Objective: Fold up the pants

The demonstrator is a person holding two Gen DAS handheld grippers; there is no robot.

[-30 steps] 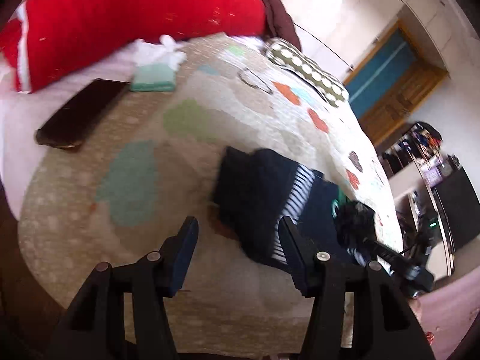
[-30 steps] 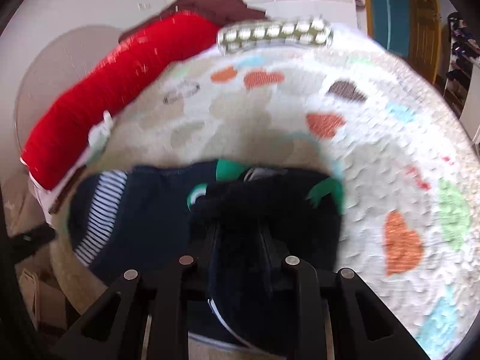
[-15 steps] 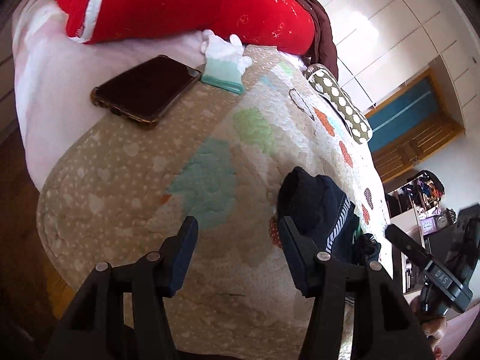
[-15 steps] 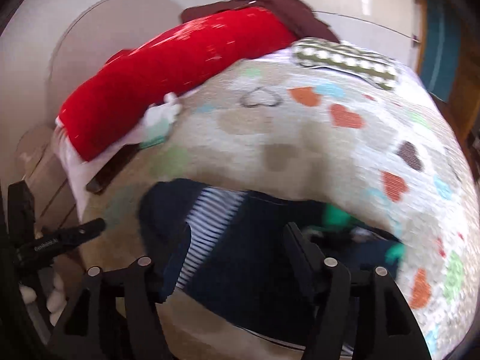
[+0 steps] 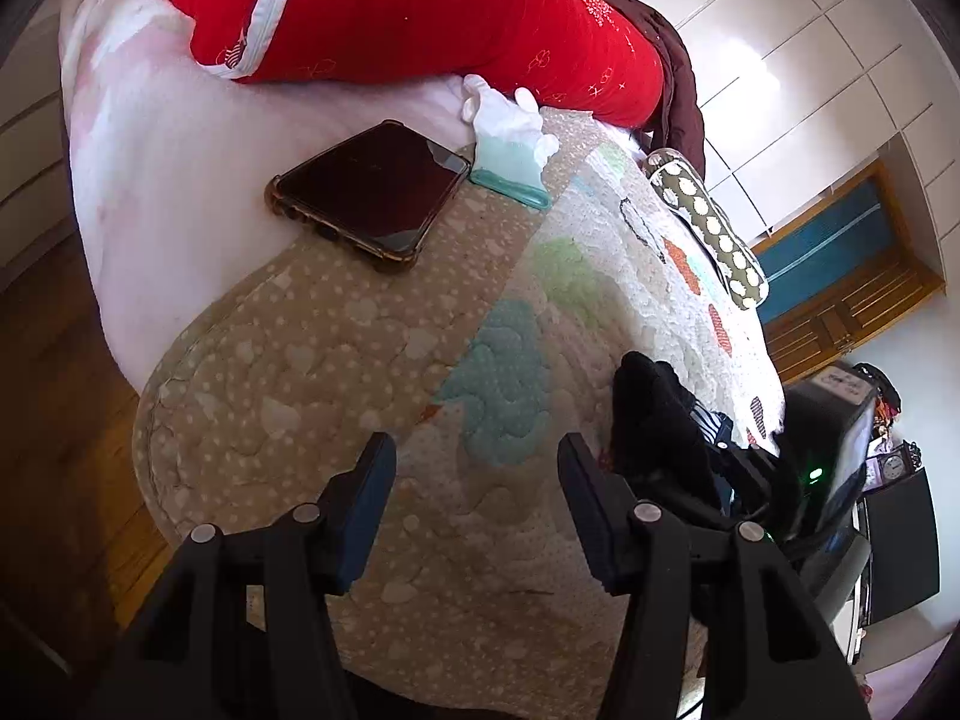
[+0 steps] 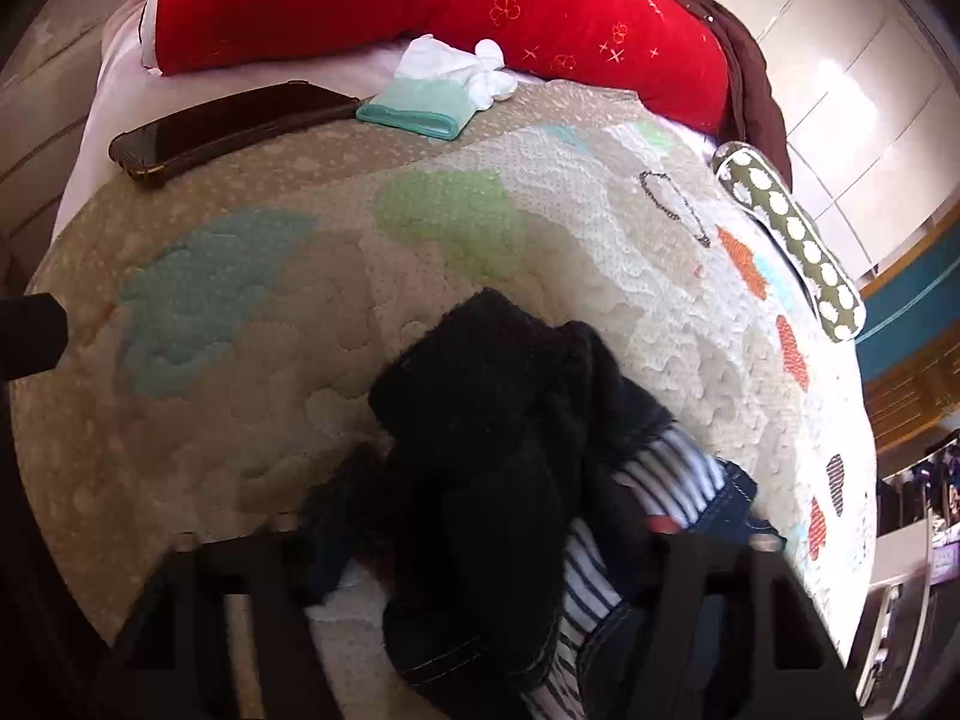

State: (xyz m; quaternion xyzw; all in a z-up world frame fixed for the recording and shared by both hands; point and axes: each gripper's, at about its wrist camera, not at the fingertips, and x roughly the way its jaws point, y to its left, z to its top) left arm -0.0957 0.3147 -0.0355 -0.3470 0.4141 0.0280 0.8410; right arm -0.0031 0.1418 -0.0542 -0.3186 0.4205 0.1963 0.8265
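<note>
Pants [image 6: 510,450] now bunch in a dark heap at six o'clock over my right gripper [image 6: 474,546], hiding its fingers, so I cannot tell its state. My left gripper [image 5: 477,486], spread wide, has swung toward the phone [image 5: 372,195] at eleven.

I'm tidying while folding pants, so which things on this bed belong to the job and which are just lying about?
Job: dark pants; left gripper, open and empty; quilt.
Lying about: phone; tissue pack; red pillow; polka-dot cushion.
</note>
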